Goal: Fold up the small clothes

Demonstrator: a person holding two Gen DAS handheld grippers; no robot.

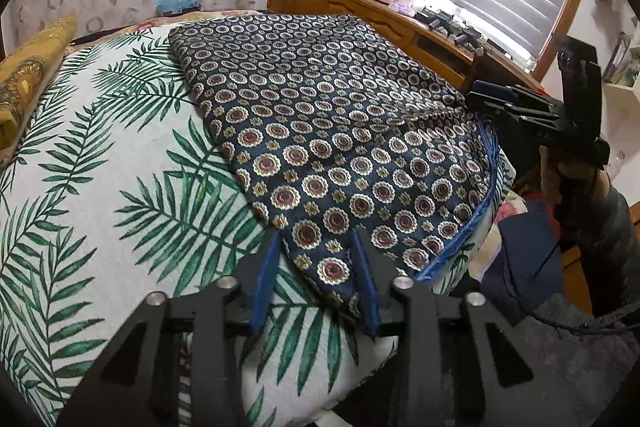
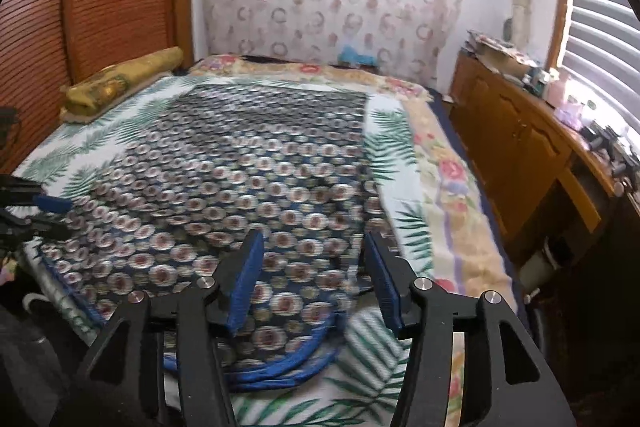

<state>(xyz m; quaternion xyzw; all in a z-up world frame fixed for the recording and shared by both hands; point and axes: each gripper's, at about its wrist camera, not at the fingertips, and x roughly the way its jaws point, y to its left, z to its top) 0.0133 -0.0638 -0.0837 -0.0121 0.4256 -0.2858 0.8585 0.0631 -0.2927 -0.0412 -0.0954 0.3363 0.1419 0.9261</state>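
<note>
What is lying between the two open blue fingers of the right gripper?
In the right wrist view, the right gripper is open over the dark navy cloth with round medallion print; its blue-trimmed edge lies between the fingers, on the palm-leaf bedsheet.

- The cloth [image 1: 340, 131] is dark navy, covered in rows of round red-and-cream medallions with little yellow flowers between them.
- Bright blue stitched trim runs along its near edge, bunched in loops at one corner.
- It's lying mostly flat on the bed, one layer folded over another, with a crease ridge across it.
</note>
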